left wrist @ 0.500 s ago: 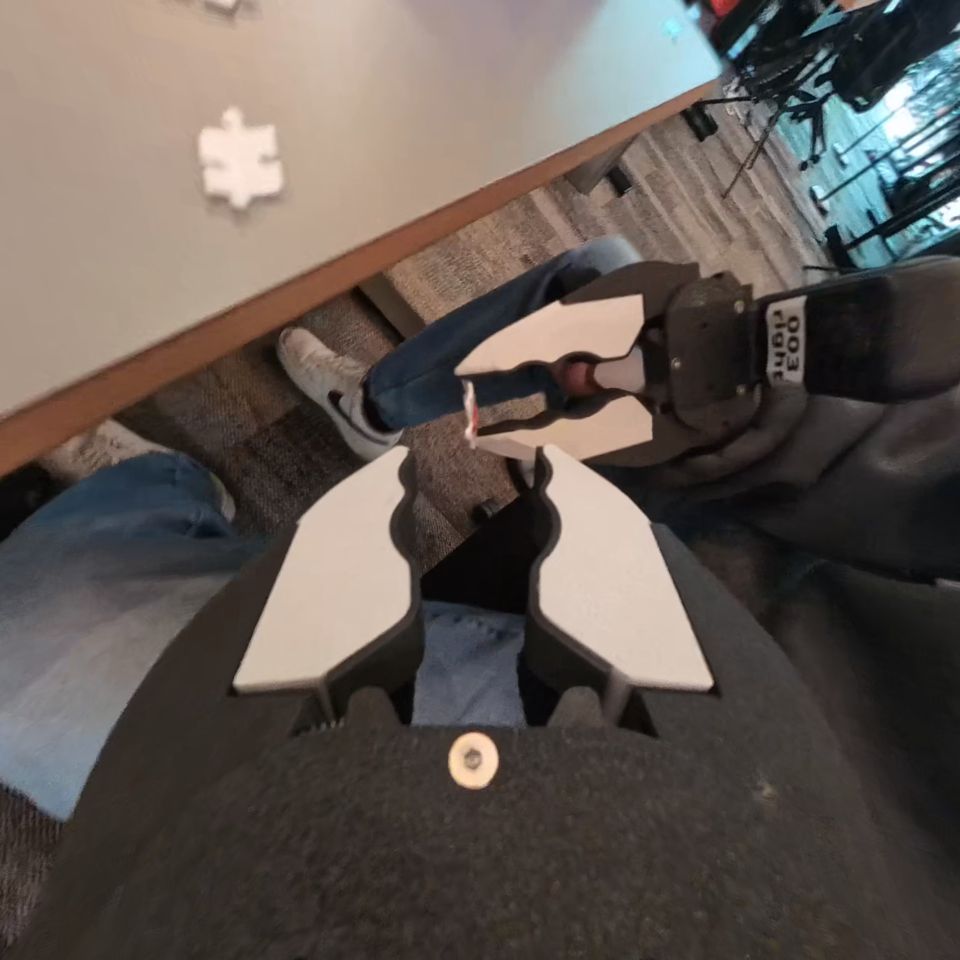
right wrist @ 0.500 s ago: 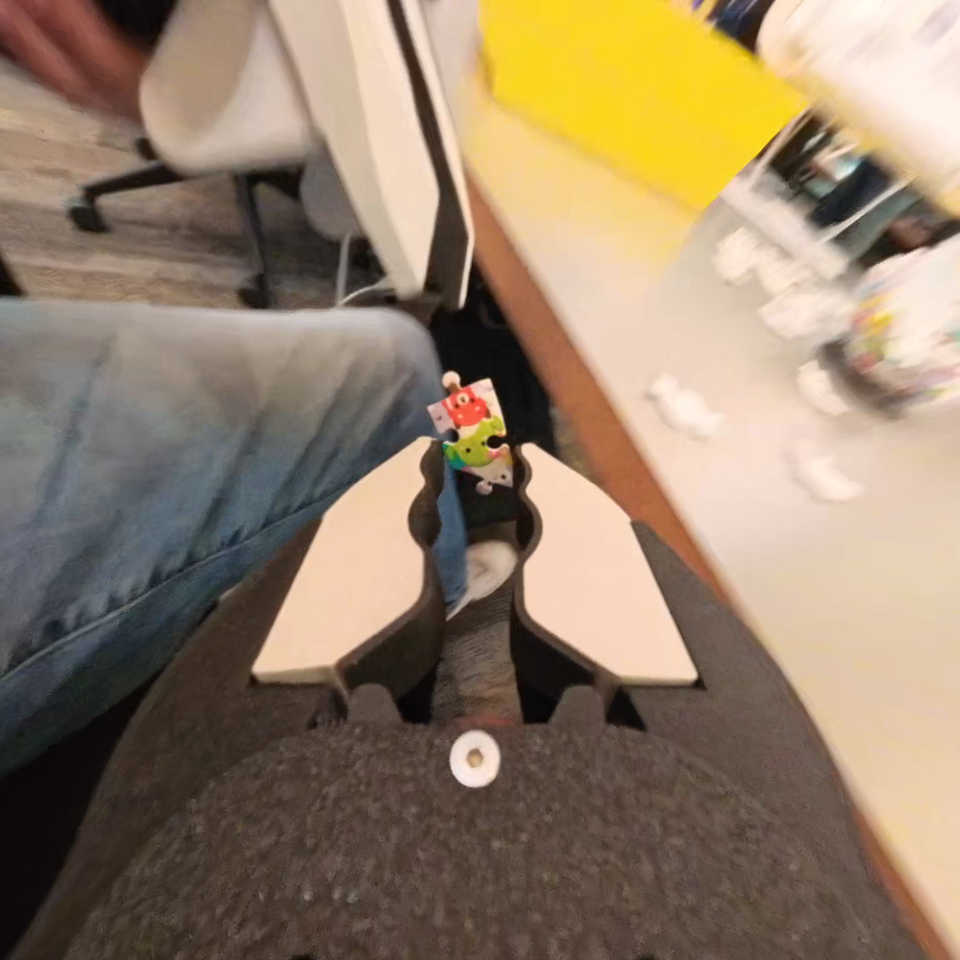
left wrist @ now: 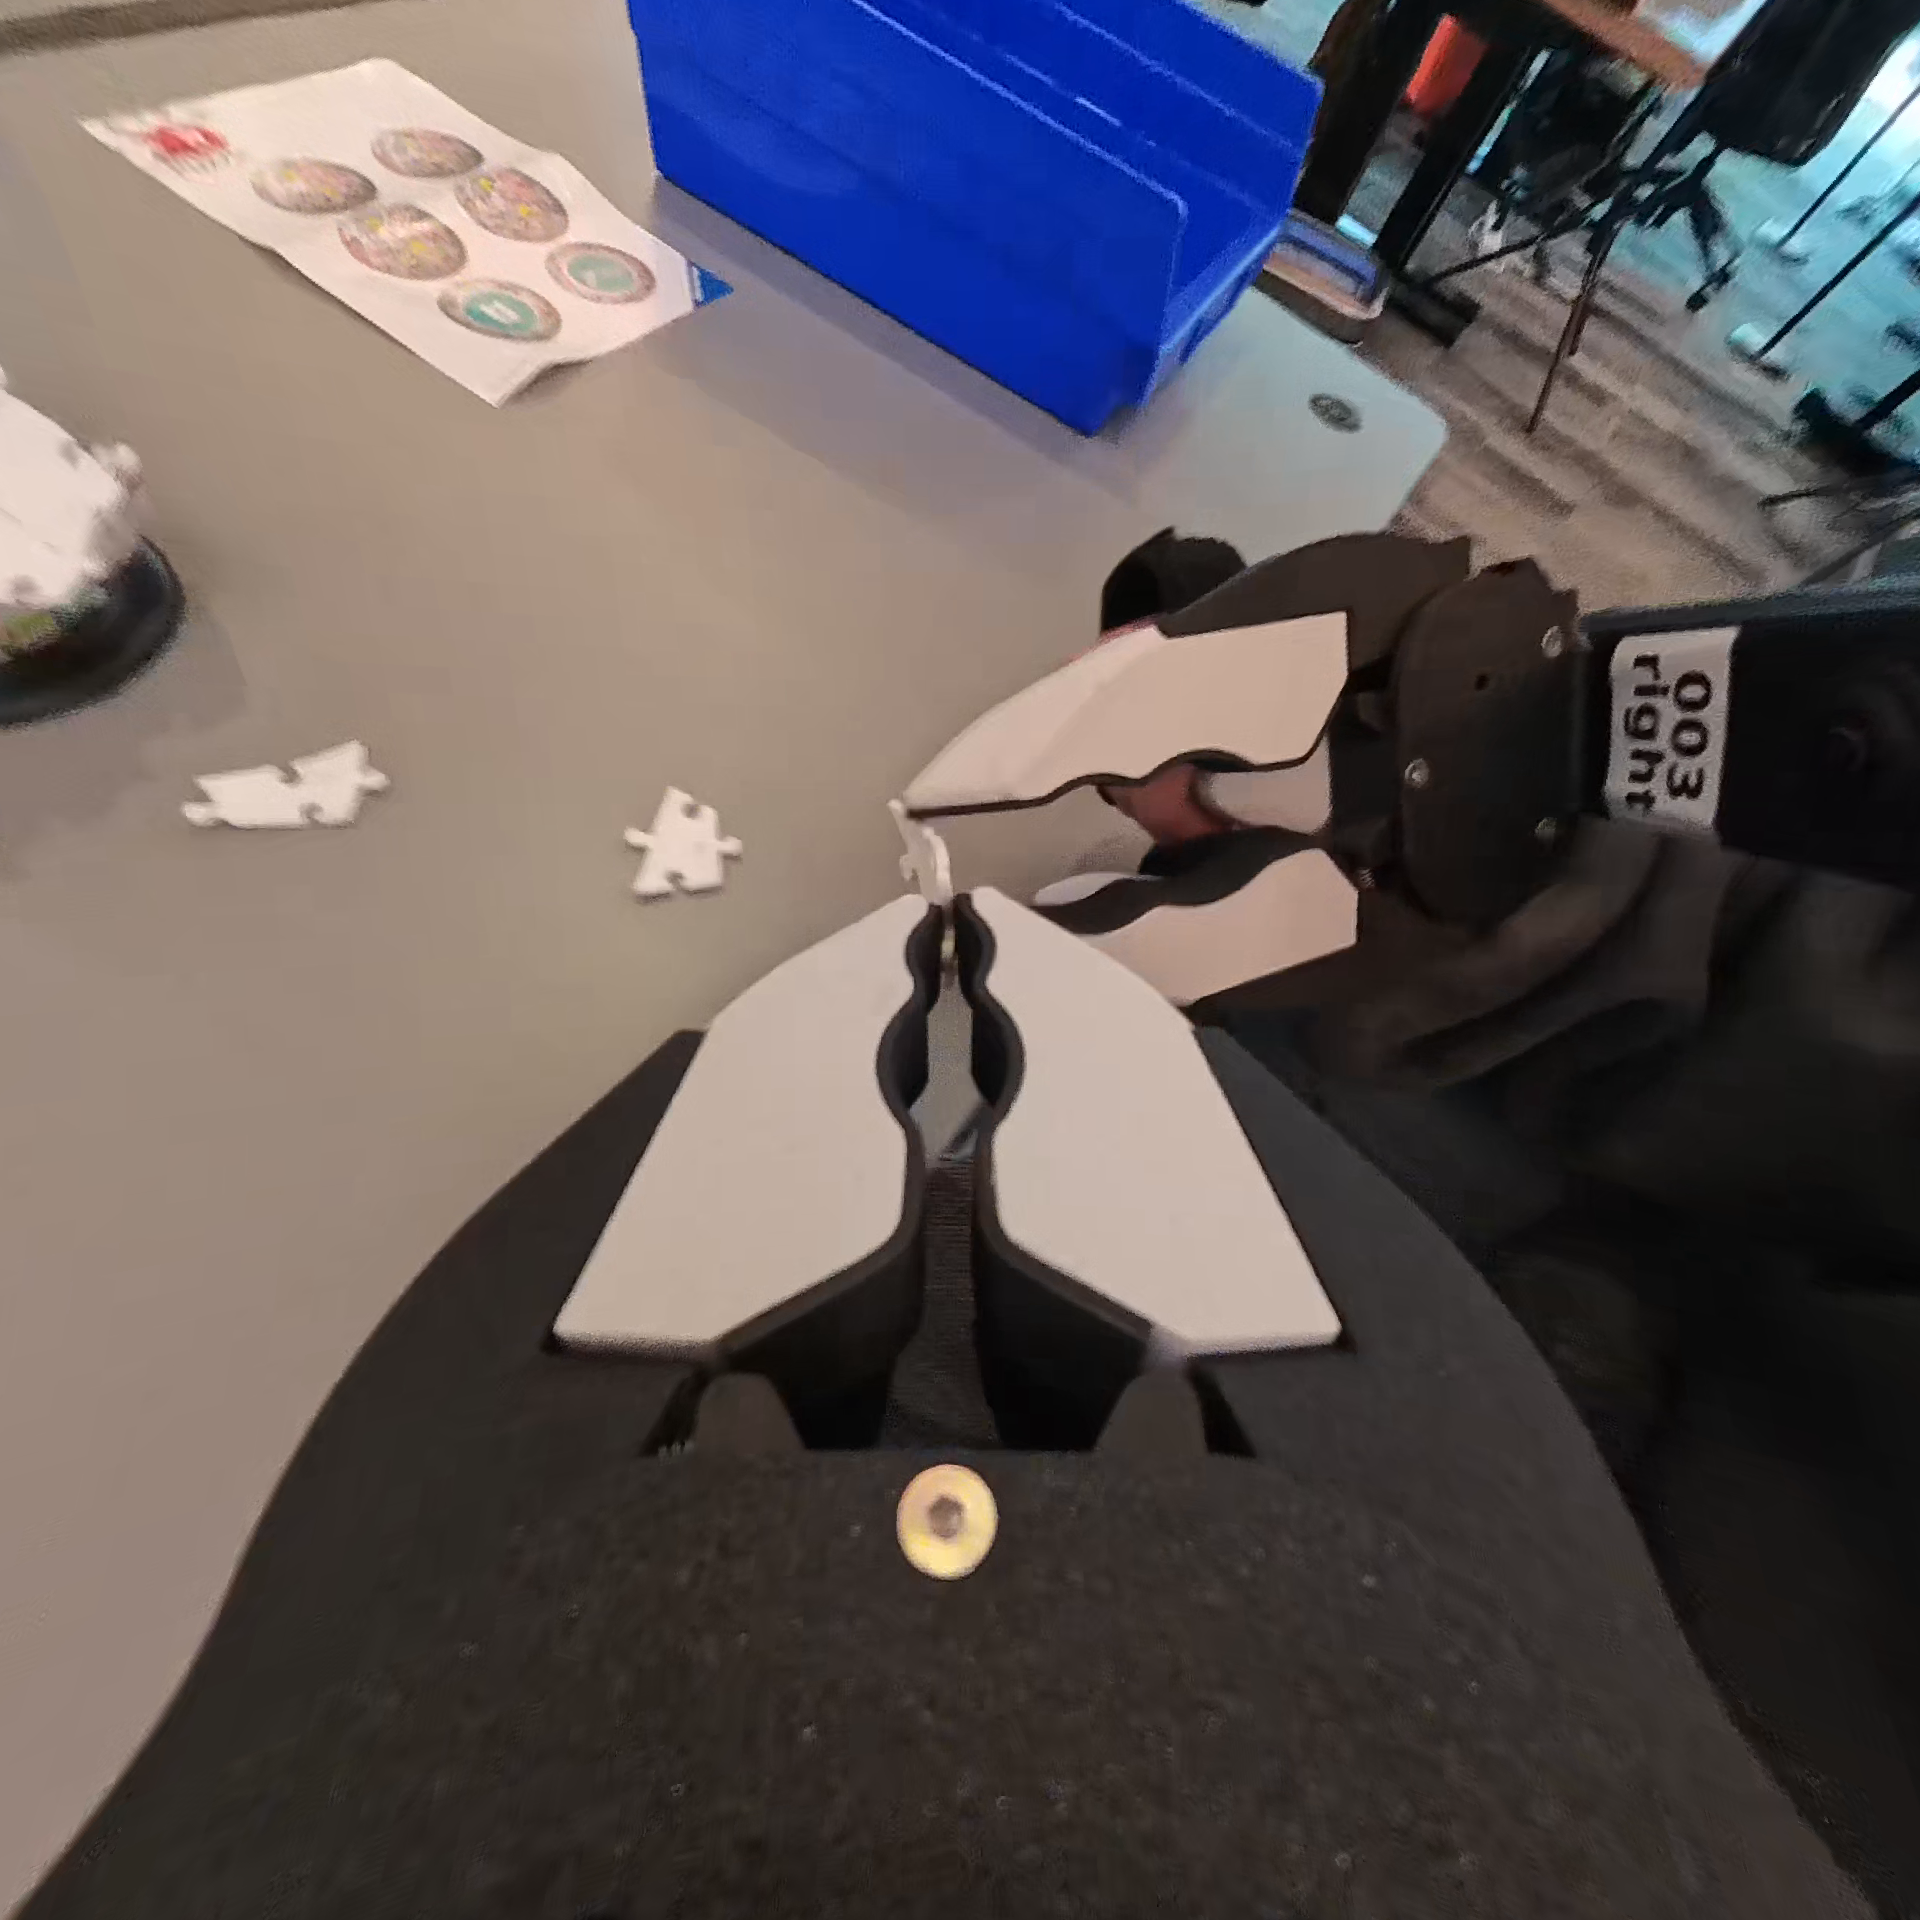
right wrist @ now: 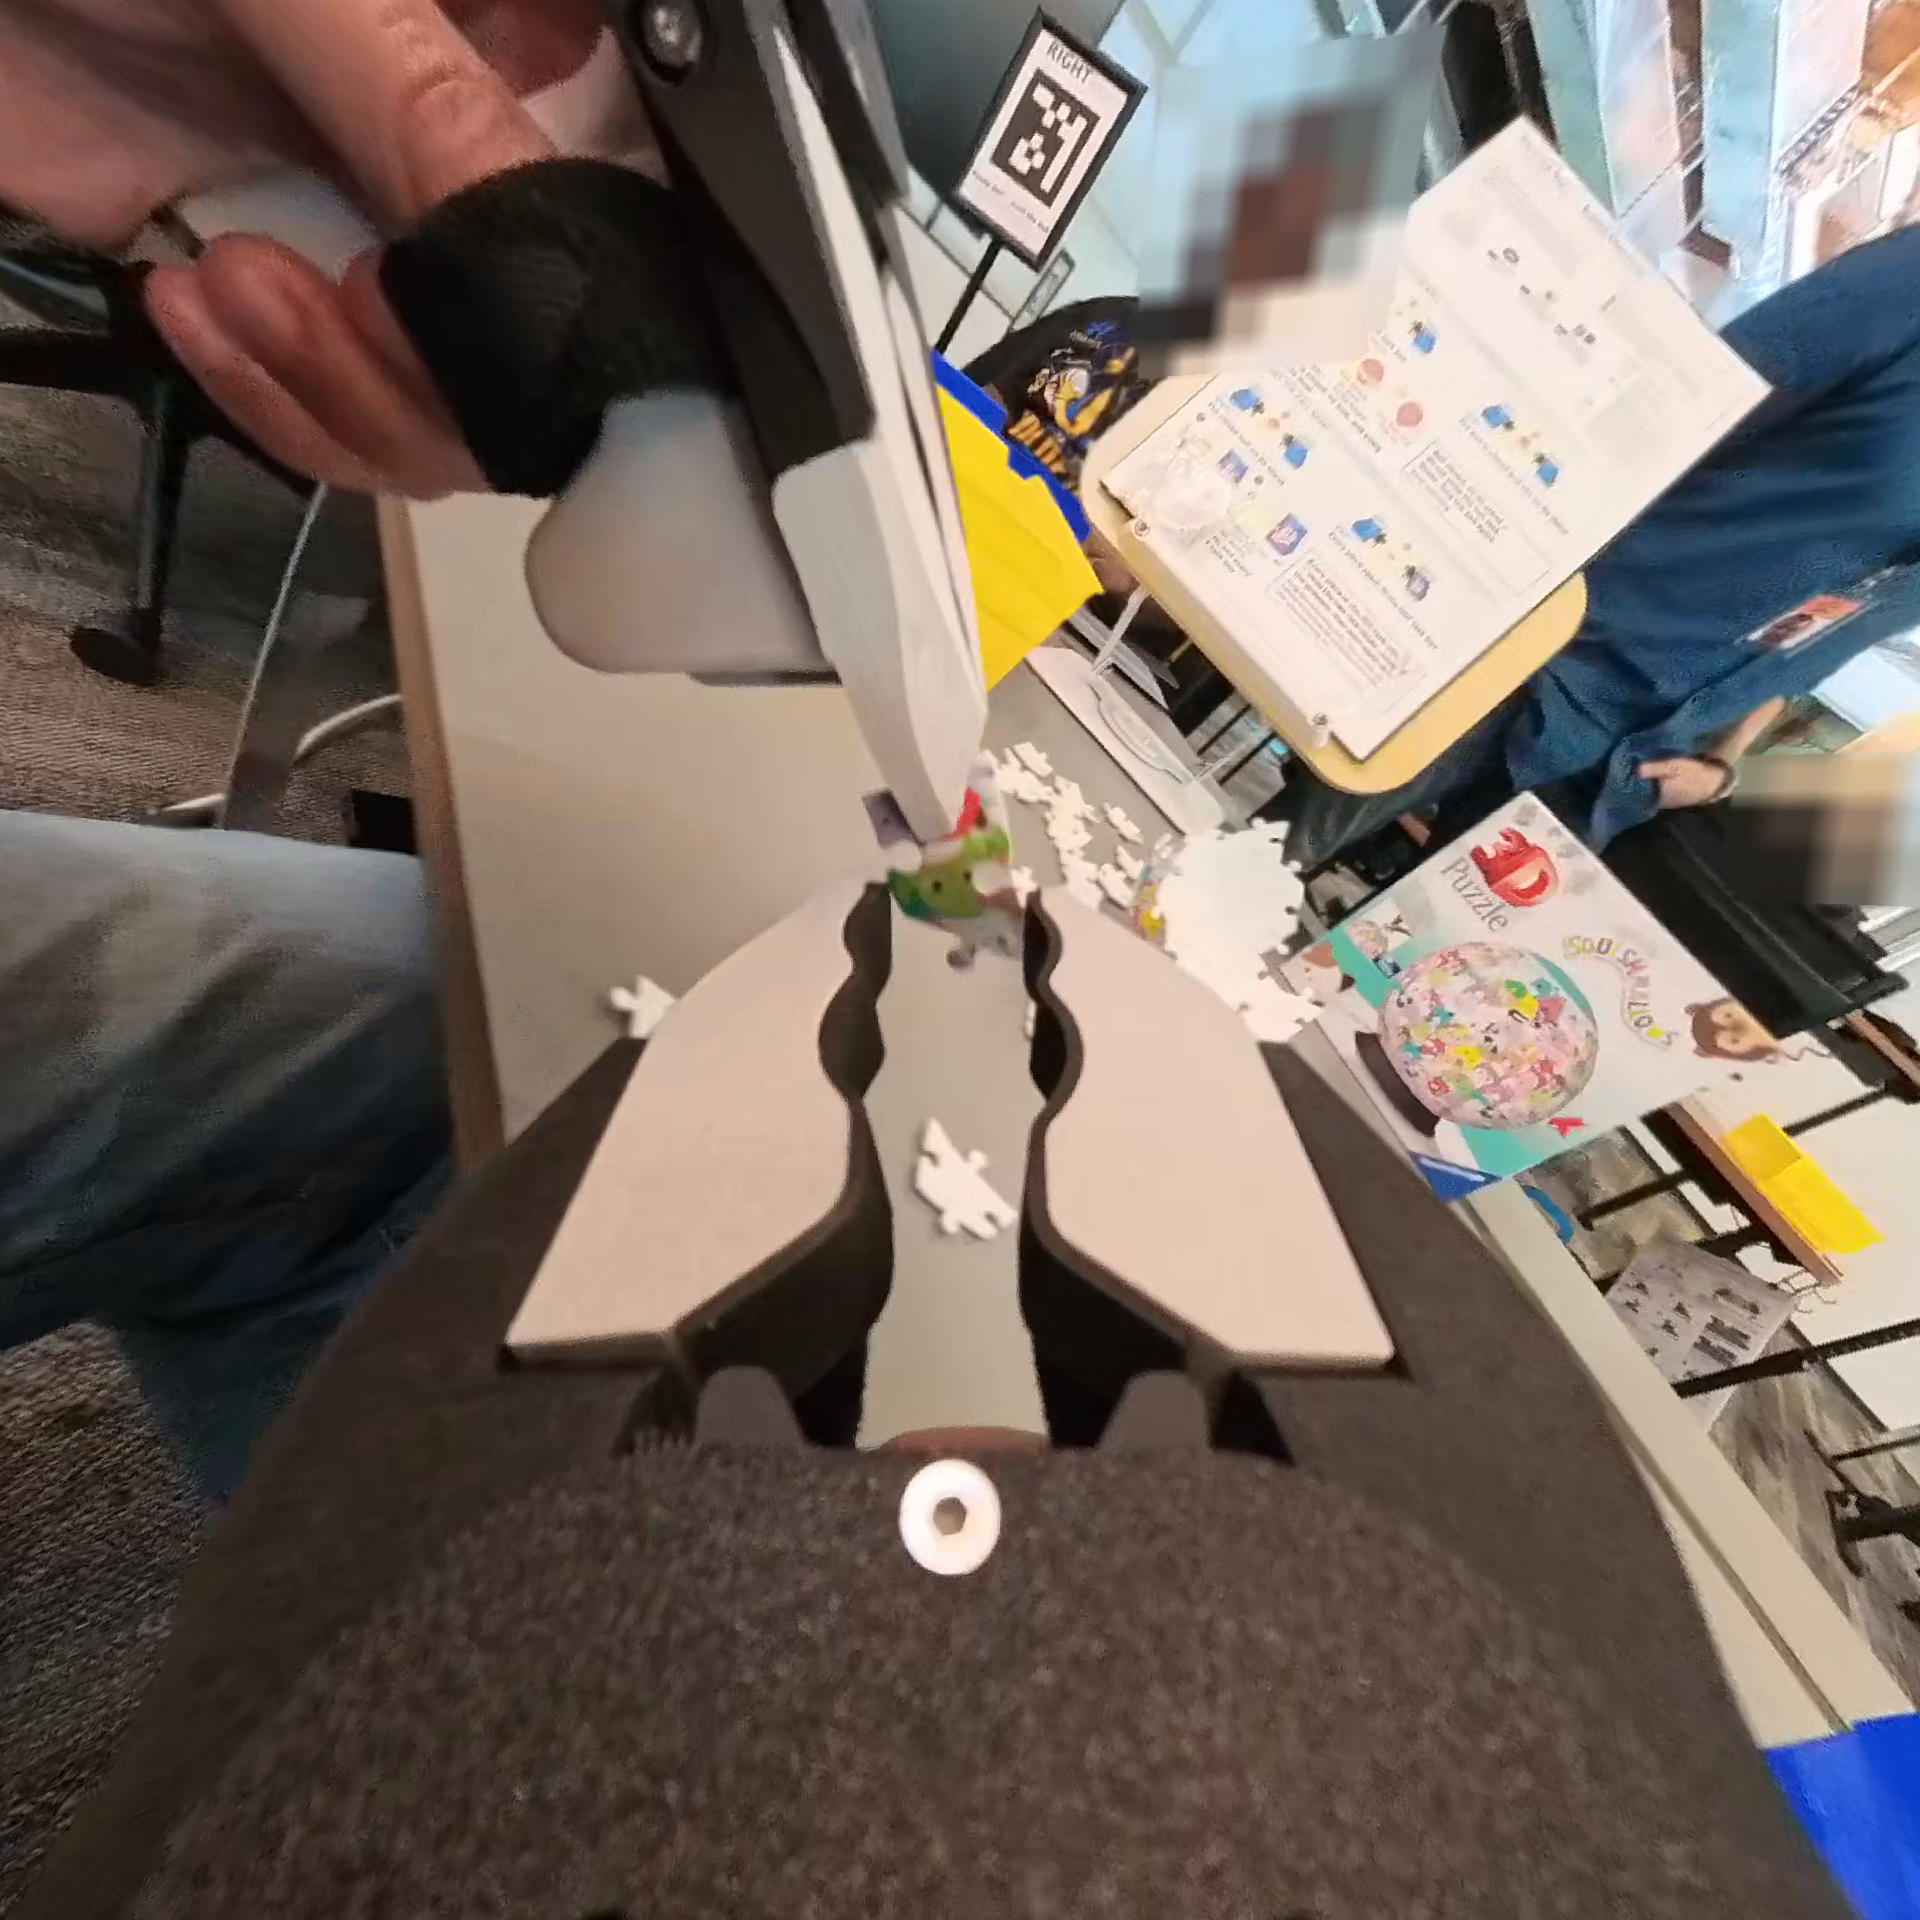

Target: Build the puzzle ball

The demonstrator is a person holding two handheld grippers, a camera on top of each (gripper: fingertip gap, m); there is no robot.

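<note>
We noted the left gripper (left wrist: pixel 948 914) pinched shut on the joined puzzle pieces (right wrist: pixel 951 883), held above the table (left wrist: pixel 468 582) edge. The right gripper (right wrist: pixel 956 914) stood open around them, which we judged a handover for regripping. The half-built ball (left wrist: pixel 47 520) waited well apart on its stand, loose pieces (left wrist: pixel 681 842) between.
</note>
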